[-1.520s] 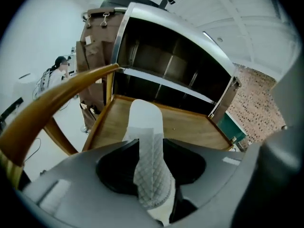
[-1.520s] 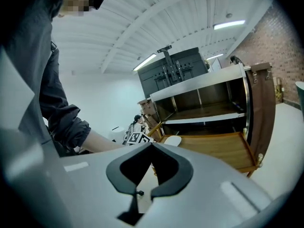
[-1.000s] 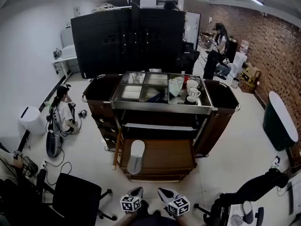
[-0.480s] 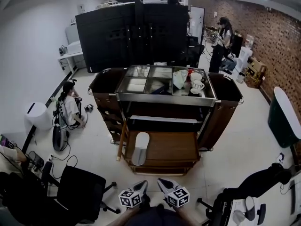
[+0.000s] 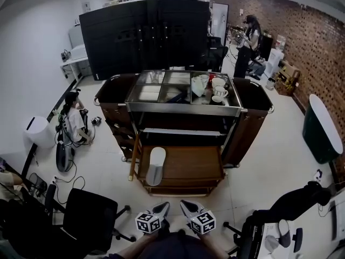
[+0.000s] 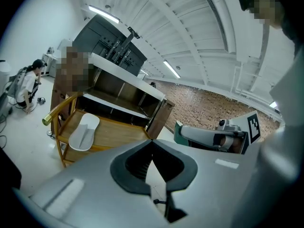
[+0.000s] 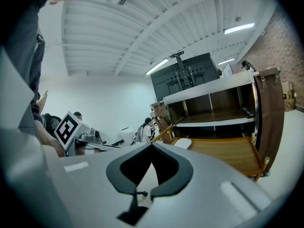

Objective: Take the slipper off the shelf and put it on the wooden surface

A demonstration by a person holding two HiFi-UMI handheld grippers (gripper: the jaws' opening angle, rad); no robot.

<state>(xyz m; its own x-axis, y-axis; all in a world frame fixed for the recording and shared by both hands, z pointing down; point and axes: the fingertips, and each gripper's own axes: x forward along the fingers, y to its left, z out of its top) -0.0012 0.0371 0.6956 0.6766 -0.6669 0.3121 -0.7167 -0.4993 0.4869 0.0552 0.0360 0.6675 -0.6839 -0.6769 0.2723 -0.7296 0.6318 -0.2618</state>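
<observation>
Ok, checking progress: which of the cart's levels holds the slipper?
The bottom wooden surface; the white slipper lies at its left, not on the shelf above.

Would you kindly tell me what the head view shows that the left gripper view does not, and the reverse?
Only the head view: the cups on the cart's top tray and a black office chair. Only the left gripper view: that the left gripper has its jaws together, with nothing between them. Both: the white slipper lying on the wooden surface, and a person sitting on the floor.
</observation>
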